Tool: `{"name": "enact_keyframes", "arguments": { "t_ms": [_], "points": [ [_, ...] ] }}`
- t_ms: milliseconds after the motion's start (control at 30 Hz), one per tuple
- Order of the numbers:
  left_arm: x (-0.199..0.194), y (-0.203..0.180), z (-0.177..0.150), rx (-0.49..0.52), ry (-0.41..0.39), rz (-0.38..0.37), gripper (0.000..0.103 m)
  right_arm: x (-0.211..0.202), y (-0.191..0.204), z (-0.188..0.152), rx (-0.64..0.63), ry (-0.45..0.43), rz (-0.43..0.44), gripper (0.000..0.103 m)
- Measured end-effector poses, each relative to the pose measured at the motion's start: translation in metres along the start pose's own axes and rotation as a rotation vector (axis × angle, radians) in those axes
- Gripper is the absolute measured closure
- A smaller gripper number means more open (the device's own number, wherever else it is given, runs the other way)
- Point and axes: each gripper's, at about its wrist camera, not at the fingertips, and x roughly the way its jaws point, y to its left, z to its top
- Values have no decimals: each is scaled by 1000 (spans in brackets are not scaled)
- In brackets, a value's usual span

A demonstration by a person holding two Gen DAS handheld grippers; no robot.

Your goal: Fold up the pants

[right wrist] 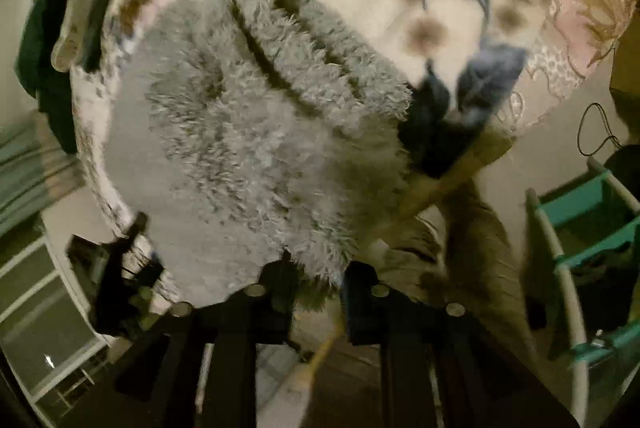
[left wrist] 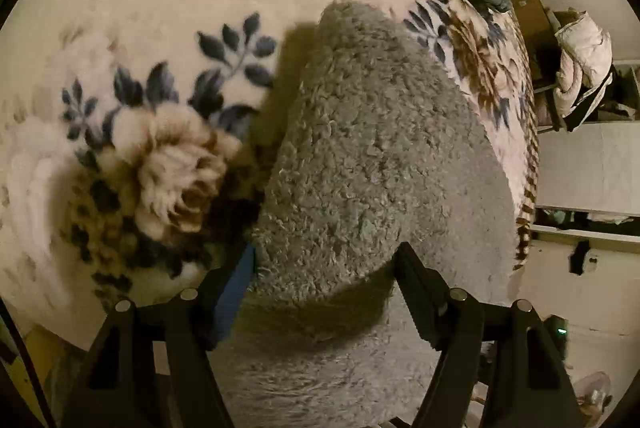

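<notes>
pants [left wrist: 372, 148] on blanket [left wrist: 160, 8], apparently folded

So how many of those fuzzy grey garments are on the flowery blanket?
1: the fuzzy grey fleece pants lie on the cream floral blanket, partly folded over themselves, seen again from the right wrist. More could be hidden outside both views.

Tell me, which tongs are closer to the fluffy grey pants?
Hard to say: both touch them. The right tongs pinch the fluffy grey pants' edge; the left tongs sit open around the fabric.
</notes>
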Motion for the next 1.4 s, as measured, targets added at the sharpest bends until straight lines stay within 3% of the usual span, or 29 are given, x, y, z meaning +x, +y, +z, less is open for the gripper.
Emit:
{"name": "enact_keyframes", "arguments": {
  "t_ms": [67, 100, 200, 267, 333, 533, 567, 667, 733, 800, 833, 867, 933, 1067, 1200, 1400],
  "points": [
    [-3, -4, -1, 15, 0, 7, 34, 9, 5, 9, -44, 55, -30, 19],
    [-5, -5, -1, 25, 0, -3, 33, 6, 8, 11, -64, 42, -10, 16],
    [-9, -9, -1, 58, -33, -56, 2, -8, 16, 20, -156, -30, 75, 8],
    [-9, -13, 1, 93, -64, -118, 1, 5, 19, 35, -187, -25, 86, 5],
    [6, -12, 6, 106, -15, -161, 1, 28, 18, 49, -197, -3, 93, 5],
    [42, -1, 20, 150, 78, -136, 0, 72, 38, 61, -268, 57, 217, 3],
    [48, 5, 22, 143, 102, -135, 0, 74, 43, 60, -289, 55, 219, 3],
    [70, 32, 26, 45, 177, -233, 0, 85, 40, 65, -257, 52, 230, 0],
    [70, 32, 26, 34, 169, -265, 0, 85, 36, 68, -197, 49, 275, 0],
    [66, 20, 25, 74, 154, -271, 6, 80, 41, 63, -215, 18, 256, 9],
    [63, 13, 23, 95, 143, -305, 25, 76, 48, 58, -251, -9, 224, 31],
    [57, 3, 19, 132, 132, -317, 45, 73, 55, 51, -278, -23, 194, 43],
    [43, -7, 14, 153, 112, -359, 61, 65, 63, 41, -287, -53, 170, 54],
    [7, -27, 5, 184, 98, -397, 64, 37, 81, 19, -276, -105, 182, 60],
    [-41, -54, 0, 226, 76, -435, 63, -20, 104, -1, -291, -147, 200, 60],
    [-121, -117, 33, 302, -21, -461, 63, -116, 176, -18, -379, -239, 271, 60]
  ]
}}
